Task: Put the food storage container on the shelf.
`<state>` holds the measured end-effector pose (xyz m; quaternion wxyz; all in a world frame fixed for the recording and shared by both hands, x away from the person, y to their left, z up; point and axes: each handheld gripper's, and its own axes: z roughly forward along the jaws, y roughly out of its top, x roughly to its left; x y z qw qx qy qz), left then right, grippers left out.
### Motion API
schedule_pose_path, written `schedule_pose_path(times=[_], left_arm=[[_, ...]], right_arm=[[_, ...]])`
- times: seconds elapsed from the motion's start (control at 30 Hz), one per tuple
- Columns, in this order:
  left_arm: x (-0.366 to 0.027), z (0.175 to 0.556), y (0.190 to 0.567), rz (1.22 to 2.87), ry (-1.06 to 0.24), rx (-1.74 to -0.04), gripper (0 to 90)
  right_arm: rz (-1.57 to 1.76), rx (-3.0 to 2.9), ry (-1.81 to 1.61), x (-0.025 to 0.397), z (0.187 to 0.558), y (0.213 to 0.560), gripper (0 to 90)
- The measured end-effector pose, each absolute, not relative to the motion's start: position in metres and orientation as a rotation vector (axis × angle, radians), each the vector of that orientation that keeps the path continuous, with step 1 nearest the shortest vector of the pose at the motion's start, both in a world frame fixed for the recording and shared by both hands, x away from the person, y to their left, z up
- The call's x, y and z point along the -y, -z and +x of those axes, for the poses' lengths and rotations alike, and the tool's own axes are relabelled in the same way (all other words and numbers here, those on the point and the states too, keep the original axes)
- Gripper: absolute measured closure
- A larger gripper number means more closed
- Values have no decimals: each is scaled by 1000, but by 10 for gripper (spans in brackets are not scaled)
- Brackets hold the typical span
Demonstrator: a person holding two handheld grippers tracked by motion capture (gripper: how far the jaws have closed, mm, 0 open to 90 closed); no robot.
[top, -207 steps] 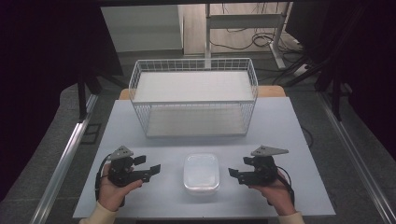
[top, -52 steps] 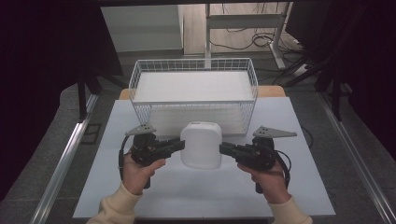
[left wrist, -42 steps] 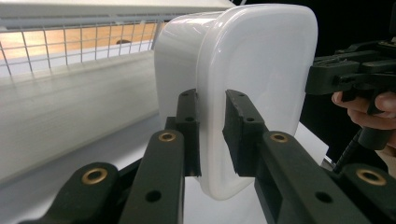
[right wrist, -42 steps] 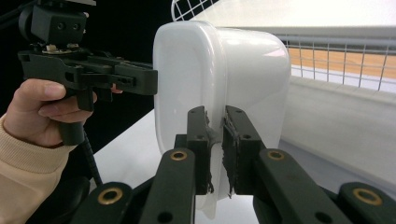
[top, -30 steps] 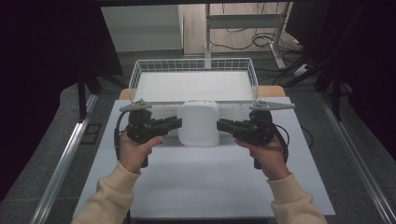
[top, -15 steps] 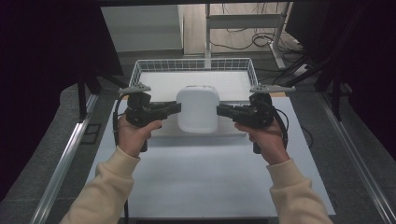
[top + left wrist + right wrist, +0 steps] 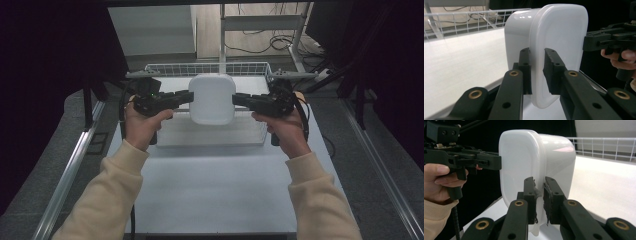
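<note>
Fingers of both grippers are clamped on the white container's rim, one pair at each side. From the high view, my left gripper (image 7: 189, 97) and right gripper (image 7: 236, 99) hold the white container (image 7: 212, 98) in the air between them, tipped up so its broad face looks at the camera, above the wire basket (image 7: 210, 68) at the far end of the table (image 7: 215, 185). Both hands are equally close — the container sits dead centre between them, its long axis running up and down.

From the left gripper view, the left fingers (image 7: 525, 67) pinch the container's lip, with the basket's white floor beyond and below.

From the right gripper view, the right fingers (image 7: 550, 195) grip the opposite lip — the basket floor lies just past the container, so I judge lowering forward comes next.
</note>
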<state>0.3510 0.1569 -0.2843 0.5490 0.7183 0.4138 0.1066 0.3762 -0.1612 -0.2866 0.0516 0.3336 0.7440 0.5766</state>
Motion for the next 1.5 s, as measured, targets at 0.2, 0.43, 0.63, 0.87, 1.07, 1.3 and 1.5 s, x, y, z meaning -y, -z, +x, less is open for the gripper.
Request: schedule_pose_path(times=[0.2, 0.43, 0.63, 0.87, 1.07, 1.3, 1.5], left_arm=[[-159, 363, 275, 1707, -257, -983, 772], [-161, 384, 276, 1694, -222, -1019, 773], [-165, 410, 289, 1686, -148, -1070, 773], [-169, 430, 297, 1654, -80, -1099, 776], [-166, 448, 292, 1678, -43, -1150, 761], [-169, 466, 297, 1630, 43, -1212, 726], [-174, 478, 308, 1564, 101, -1245, 700]], right_arm=[[1011, -2256, -1750, 159, 388, 277, 807], [1044, -2277, -1731, 156, 409, 273, 804], [1108, -2299, -1722, 152, 433, 281, 804], [1218, -2298, -1732, 150, 455, 293, 799], [1371, -2286, -1769, 152, 474, 296, 772], [1472, -2272, -1719, 145, 487, 299, 726], [1569, -2241, -1721, 141, 497, 304, 709]])
